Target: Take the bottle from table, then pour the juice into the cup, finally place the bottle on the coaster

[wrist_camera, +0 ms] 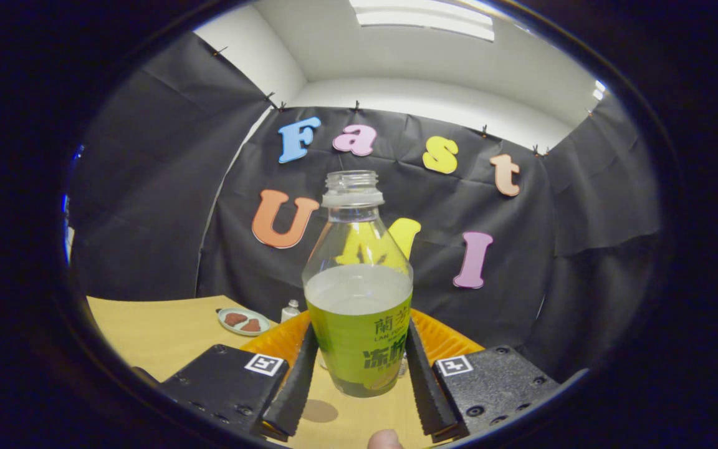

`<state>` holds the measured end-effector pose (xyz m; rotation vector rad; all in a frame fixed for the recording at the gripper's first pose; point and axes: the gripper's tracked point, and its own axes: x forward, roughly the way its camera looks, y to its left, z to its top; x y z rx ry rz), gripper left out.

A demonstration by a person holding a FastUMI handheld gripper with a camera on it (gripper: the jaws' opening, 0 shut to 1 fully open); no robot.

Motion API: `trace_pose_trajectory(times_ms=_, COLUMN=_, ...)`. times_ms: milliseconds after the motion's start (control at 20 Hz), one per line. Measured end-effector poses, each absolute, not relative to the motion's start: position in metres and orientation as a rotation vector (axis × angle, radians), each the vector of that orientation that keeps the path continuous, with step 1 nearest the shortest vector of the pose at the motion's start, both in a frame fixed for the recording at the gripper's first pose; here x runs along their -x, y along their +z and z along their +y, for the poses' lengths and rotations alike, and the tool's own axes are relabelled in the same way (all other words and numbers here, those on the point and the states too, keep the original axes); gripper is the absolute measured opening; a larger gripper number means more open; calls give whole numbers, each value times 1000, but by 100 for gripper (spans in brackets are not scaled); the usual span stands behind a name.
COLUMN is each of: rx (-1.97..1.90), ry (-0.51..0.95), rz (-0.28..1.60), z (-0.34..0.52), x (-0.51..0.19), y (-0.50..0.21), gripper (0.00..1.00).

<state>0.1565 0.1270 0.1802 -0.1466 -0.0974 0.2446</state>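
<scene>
My gripper (359,374) is clamped on the bottle (359,312): both fingers (293,390) press against its green-labelled lower body, one on each side. The bottle stands upright between them, lifted off the table (166,333), with its round shadow on the wood just below and slightly to the left. It has no cap, its neck is open, and the pale juice fills it to about the top of the label, the clear shoulder above being empty. A fingertip (385,439) shows right under the bottle, at the near end of the gripper. Directly behind the bottle, beyond my fingers, lies an orange ribbed tray (443,340). Further ahead to the left, on the table, sits a small plate (244,321) with two reddish pieces, and just beside it a small white bottle (290,310).
</scene>
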Motion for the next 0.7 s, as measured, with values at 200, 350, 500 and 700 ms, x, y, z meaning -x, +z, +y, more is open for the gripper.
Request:
trace_pose_trajectory(times_ms=200, rx=78, ry=280, rz=-38, z=138, x=-186, y=154, gripper=76)
trace_pose_trajectory(times_ms=350, rx=38, ry=304, rz=24, z=150, x=-213, y=125, gripper=76)
trace_pose_trajectory(times_ms=500, rx=19, ry=284, rz=66, z=151, x=-239, y=93, gripper=76)
trace_pose_trajectory(times_ms=700, rx=35, ry=266, rz=102, z=158, x=-263, y=48, gripper=76)
